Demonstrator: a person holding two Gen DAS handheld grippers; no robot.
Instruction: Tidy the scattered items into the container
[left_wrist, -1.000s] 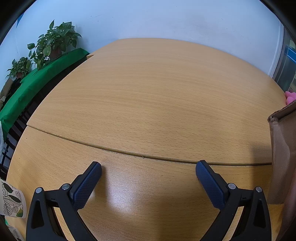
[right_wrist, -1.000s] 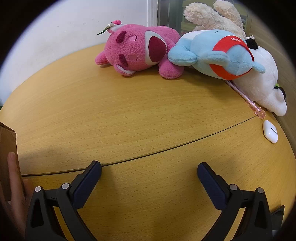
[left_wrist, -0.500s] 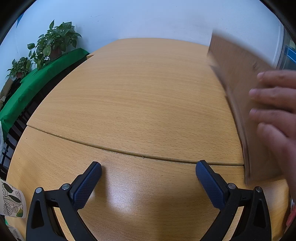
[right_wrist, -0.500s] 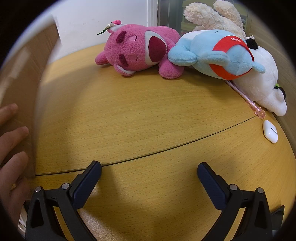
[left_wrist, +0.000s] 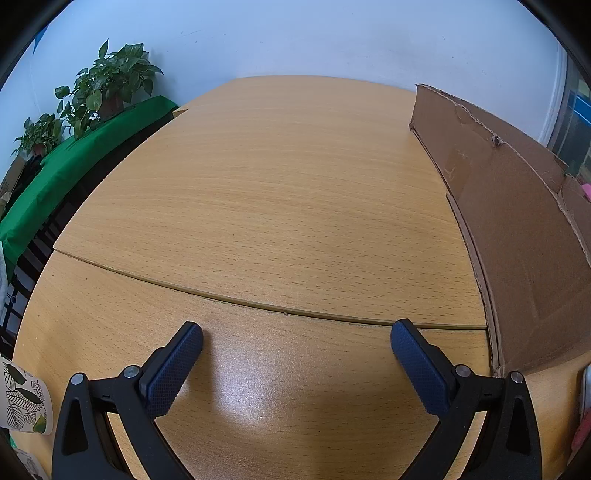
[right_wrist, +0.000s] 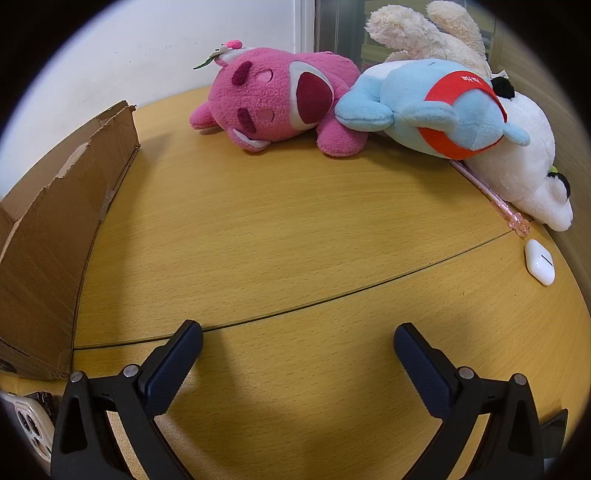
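Note:
A brown cardboard box (left_wrist: 517, 221) stands on the wooden table (left_wrist: 277, 203) to the right of my left gripper (left_wrist: 295, 354), which is open and empty. In the right wrist view the box (right_wrist: 48, 229) is at the left. My right gripper (right_wrist: 297, 354) is open and empty over the table. At the far side lie a pink plush (right_wrist: 273, 99), a blue plush with a red band (right_wrist: 436, 110), a white plush (right_wrist: 524, 170) and a cream plush (right_wrist: 424, 33). A pink pen (right_wrist: 491, 195) and a white earbud case (right_wrist: 540, 261) lie at the right.
A leaf-patterned paper cup (left_wrist: 22, 402) stands at the left table edge. Potted plants (left_wrist: 107, 85) on a green-covered bench (left_wrist: 66, 173) are beyond the table's left side. A white phone (right_wrist: 31, 424) lies at the lower left near the box.
A hand set the cardboard box upright on the table between the two grippers, then withdrew. Both grippers have stayed still and open.

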